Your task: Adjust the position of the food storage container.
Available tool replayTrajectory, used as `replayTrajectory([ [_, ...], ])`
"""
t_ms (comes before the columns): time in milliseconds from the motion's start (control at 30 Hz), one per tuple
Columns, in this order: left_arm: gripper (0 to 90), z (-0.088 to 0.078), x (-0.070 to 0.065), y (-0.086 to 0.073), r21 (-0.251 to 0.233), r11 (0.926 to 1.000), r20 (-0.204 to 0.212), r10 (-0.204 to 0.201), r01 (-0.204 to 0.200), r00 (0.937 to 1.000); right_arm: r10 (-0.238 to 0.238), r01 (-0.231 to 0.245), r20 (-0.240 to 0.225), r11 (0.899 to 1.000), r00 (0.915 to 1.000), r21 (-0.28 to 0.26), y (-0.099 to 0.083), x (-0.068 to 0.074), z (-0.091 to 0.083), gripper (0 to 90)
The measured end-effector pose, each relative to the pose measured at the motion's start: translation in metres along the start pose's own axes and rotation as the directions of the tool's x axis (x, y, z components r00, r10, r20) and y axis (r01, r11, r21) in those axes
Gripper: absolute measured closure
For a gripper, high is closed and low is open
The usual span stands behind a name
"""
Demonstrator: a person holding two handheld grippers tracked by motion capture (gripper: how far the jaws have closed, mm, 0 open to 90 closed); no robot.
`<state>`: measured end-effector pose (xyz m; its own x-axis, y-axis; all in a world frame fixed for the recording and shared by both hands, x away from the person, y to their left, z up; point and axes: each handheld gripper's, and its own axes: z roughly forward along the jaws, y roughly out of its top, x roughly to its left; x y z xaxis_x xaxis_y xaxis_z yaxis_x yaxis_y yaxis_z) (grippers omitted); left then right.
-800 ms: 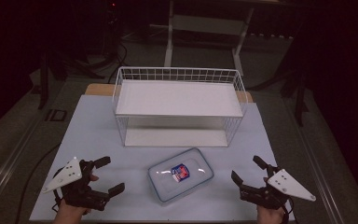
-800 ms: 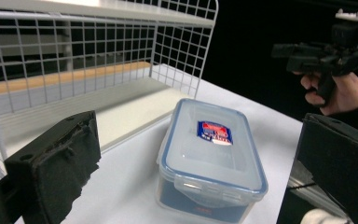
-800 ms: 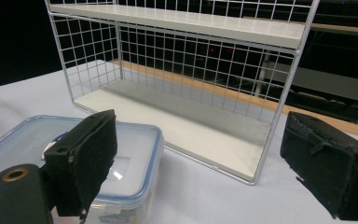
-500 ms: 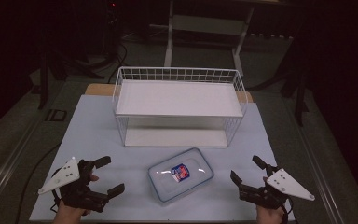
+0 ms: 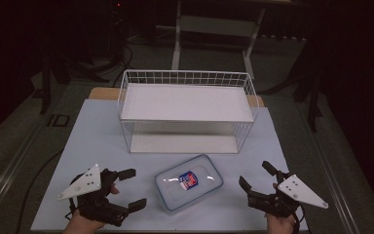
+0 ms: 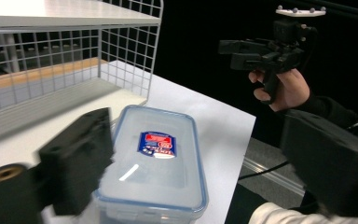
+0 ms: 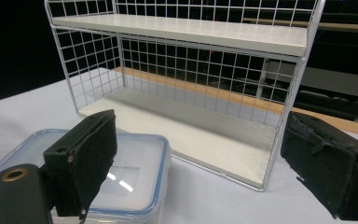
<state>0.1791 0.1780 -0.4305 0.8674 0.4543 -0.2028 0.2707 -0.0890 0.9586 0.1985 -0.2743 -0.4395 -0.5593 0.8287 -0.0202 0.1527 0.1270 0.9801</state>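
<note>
Sitting low and centre in the high view, the lidded plastic container [image 5: 189,183] lies on the pale table [image 5: 92,136] just before the white wire shelf [image 5: 187,109]. At lower left the left gripper [image 5: 131,187] gapes empty; at lower right the right gripper [image 5: 256,176] likewise.

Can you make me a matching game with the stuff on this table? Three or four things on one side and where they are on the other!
Things:
1. plastic box
2. wire shelf rack
3. left gripper
4. right gripper

Places:
A. at the back of the table, behind the box
B. on the table to the right of the box, open
C. in the middle at the front, lid on, sticker on top
D. on the table to the left of the box, open

Pairs: 1-C, 2-A, 3-D, 4-B
</note>
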Motion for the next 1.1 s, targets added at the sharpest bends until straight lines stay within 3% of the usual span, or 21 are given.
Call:
replayTrajectory([
  [100,16.0,0.01,-0.001,0.002,0.043,0.9989,0.024,-0.017,0.016,0.9996,-0.006,0.006,0.002,1.0,1.0,0.008,0.0,0.0,0.001,10.5],
  [233,29.3,0.022,-0.004,0.0,0.097,0.9952,0.033,-0.019,0.016,0.9993,0.003,-0.003,-0.001,1.0,1.0,0.012,-0.001,0.0,0.002,10.5],
  [267,33.5,0.031,-0.006,-0.002,0.123,0.9921,0.061,-0.034,0.026,0.9975,0.003,-0.003,-0.004,1.0,1.0,0.012,-0.002,-0.001,0.002,10.5],
  [400,46.2,0.05,-0.01,-0.01,0.188,0.9815,0.067,-0.05,0.036,0.9965,0.001,-0.001,-0.007,1.0,1.0,0.022,-0.003,0.0,0.003,10.5],
  [600,67.3,0.071,-0.016,-0.022,0.276,0.9612,0.104,-0.045,0.014,0.9936,-0.001,0.001,-0.01,1.0,1.0,0.023,-0.003,0.0,0.003,10.5],
  [633,69.5,0.071,-0.016,-0.022,0.276,0.9612,0.104,-0.045,0.014,0.9936,-0.001,0.001,-0.01,1.0,1.0,0.023,-0.003,0.0,0.003,10.5],
  [733,74.0,0.08,-0.017,-0.031,0.327,0.9448,0.11,-0.057,0.018,0.9923,0.003,-0.002,-0.013,1.0,0.9999,0.03,-0.004,0.0,0.004,10.6],
  [767,76.6,0.08,-0.017,-0.031,0.327,0.9448,0.11,-0.057,0.018,0.9923,0.003,-0.002,-0.013,1.0,0.9999,0.03,-0.004,0.0,0.004,10.6],
  [800,76.6,0.085,-0.017,-0.036,0.349,0.937,0.109,-0.059,0.017,0.9923,-0.001,0.002,-0.013,1.0,0.9999,0.03,-0.004,0.0,0.004,10.6],
  [833,85.9,0.089,-0.018,-0.04,0.373,0.9275,0.102,-0.062,0.02,0.9928,-0.001,0.001,-0.016,1.0,0.9999,0.03,-0.004,0.0,0.005,10.6],
  [867,88.2,0.089,-0.018,-0.04,0.373,0.9275,0.102,-0.062,0.02,0.9928,-0.001,0.001,-0.016,1.0,0.9999,0.03,-0.004,0.0,0.005,10.6],
  [900,88.6,0.092,-0.018,-0.043,0.388,0.9217,0.116,-0.069,0.019,0.9908,0.0,0.0,-0.017,1.0,0.9999,0.03,-0.004,0.0,0.005,10.6],
  [967,88.7,0.094,-0.019,-0.045,0.395,0.9187,0.118,-0.068,0.016,0.9907,0.0,0.0,-0.017,1.0,0.9999,0.031,-0.004,-0.001,0.005,10.6],
  [1000,88.9,0.098,-0.021,-0.048,0.408,0.9128,0.137,-0.067,0.006,0.9883,0.001,-0.001,-0.015,0.999,0.9999,0.032,-0.005,-0.001,0.005,10.6],
  [1100,88.9,0.104,-0.022,-0.053,0.418,0.9085,0.141,-0.068,0.003,0.9877,0.003,-0.002,-0.016,0.999,0.9999,0.036,-0.005,-0.001,0.005,10.6],
])
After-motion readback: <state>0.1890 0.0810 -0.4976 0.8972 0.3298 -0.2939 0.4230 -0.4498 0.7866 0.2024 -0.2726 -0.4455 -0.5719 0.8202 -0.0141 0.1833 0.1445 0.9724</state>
